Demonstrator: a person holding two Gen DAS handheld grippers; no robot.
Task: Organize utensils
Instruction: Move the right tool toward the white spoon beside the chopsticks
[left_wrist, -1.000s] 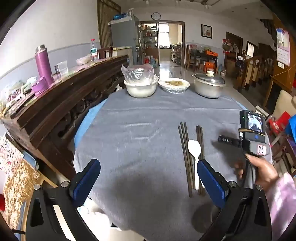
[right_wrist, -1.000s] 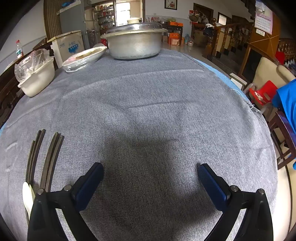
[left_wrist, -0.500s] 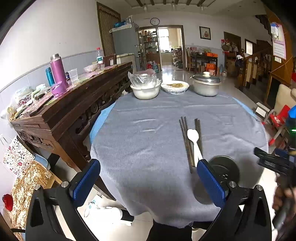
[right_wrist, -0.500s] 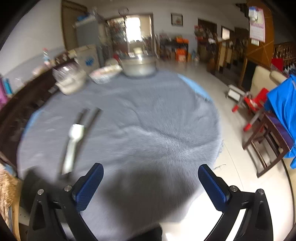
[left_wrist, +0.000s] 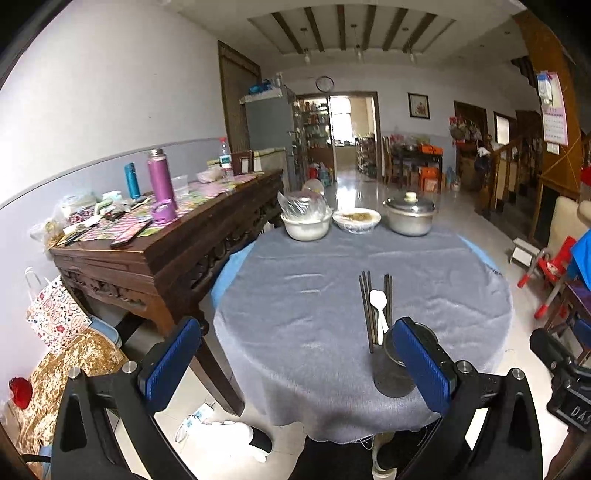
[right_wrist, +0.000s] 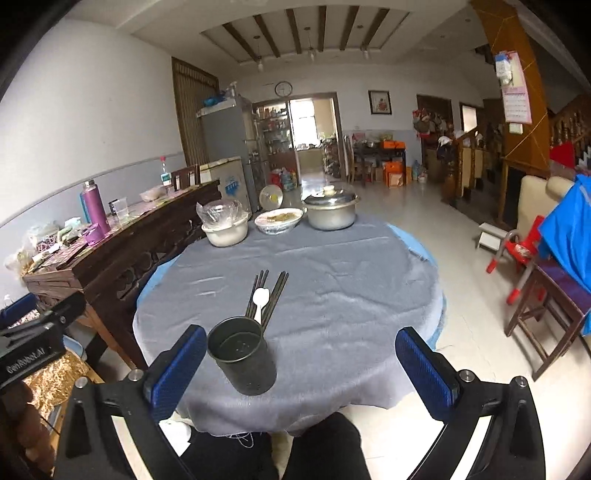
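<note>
Several dark chopsticks (left_wrist: 367, 306) (right_wrist: 277, 291) lie side by side on the round table's grey cloth (left_wrist: 314, 317) (right_wrist: 351, 295), with a white spoon (left_wrist: 378, 301) (right_wrist: 259, 300) among them. A dark metal utensil cup (right_wrist: 242, 354) (left_wrist: 393, 373) stands upright and empty at the near edge, just in front of their handles. My left gripper (left_wrist: 295, 365) is open, held back off the table's near edge. My right gripper (right_wrist: 301, 373) is also open, raised behind the cup, holding nothing.
At the far side stand a white bowl with a plastic bag (left_wrist: 306, 223), a dish of food (left_wrist: 356, 219) and a lidded metal pot (left_wrist: 409, 214). A cluttered wooden sideboard (left_wrist: 162, 236) runs along the left. Chairs (right_wrist: 532, 280) stand right of the table.
Both grippers have pulled back and up from the table, so the whole table now shows. The utensil cup has come into view at the near edge. The chopsticks and spoon have not moved.
</note>
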